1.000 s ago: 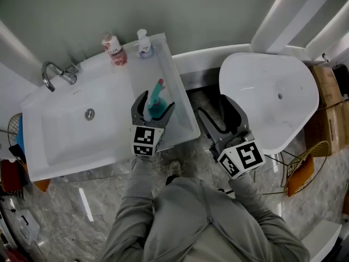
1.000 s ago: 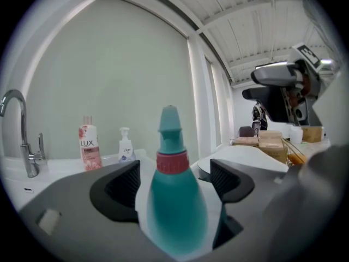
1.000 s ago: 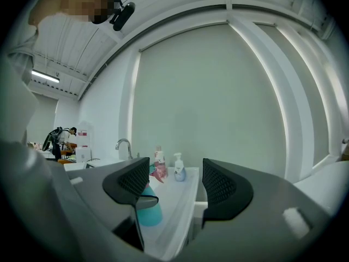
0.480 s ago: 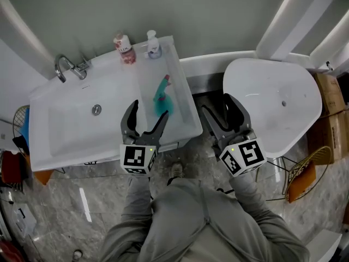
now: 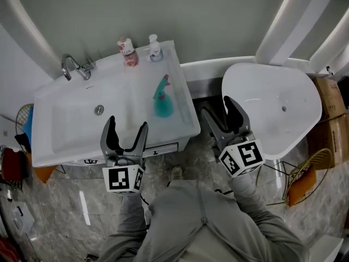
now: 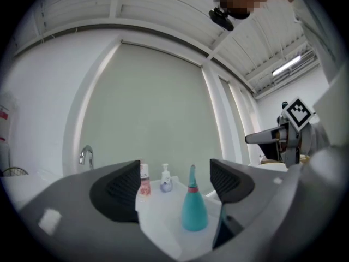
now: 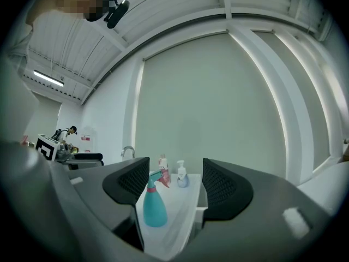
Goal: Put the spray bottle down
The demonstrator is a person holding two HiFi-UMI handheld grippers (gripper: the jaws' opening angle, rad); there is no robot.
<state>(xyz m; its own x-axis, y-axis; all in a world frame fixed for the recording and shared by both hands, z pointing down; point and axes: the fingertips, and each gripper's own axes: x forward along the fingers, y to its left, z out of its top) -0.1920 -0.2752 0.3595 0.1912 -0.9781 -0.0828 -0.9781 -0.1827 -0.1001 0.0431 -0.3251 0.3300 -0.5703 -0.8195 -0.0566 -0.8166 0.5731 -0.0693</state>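
- the spray bottle (image 5: 162,100) stands upright on the surface (image 5: 175,72) at the sink's (image 5: 82,127) right side, touched by nothing, so the put-down looks done.
- the left hand-held gripper (image 5: 126,130) has its jaws wide apart and empty. it hangs over the sink's front edge, and the bottle lies toward 1 o'clock from it, well apart.
- in the left gripper view the bottle (image 6: 193,206) shows in the gap between the jaws of that hand-held gripper (image 6: 174,184), but far off.
- the right hand-held gripper (image 5: 218,113) is also spread and empty, at 3 o'clock of the sink, beside the white tub (image 5: 272,100).
- to finish well, i'd keep the left one backing off straight and level, jaws open, clear of the bottle's nozzle so nothing tips it.
- the pink bottle (image 5: 126,51) and pump bottle (image 5: 155,48) sit toward 11 and 12 o'clock of it, so any nudge that way risks a knock.
- against a second ago: the left jaws then hugged the bottle, and half a second ago they were open just short of it.
- now they have drawn back toward 7 o'clock.
- the bottle keeps its spot; the right hand-held gripper has barely shifted.
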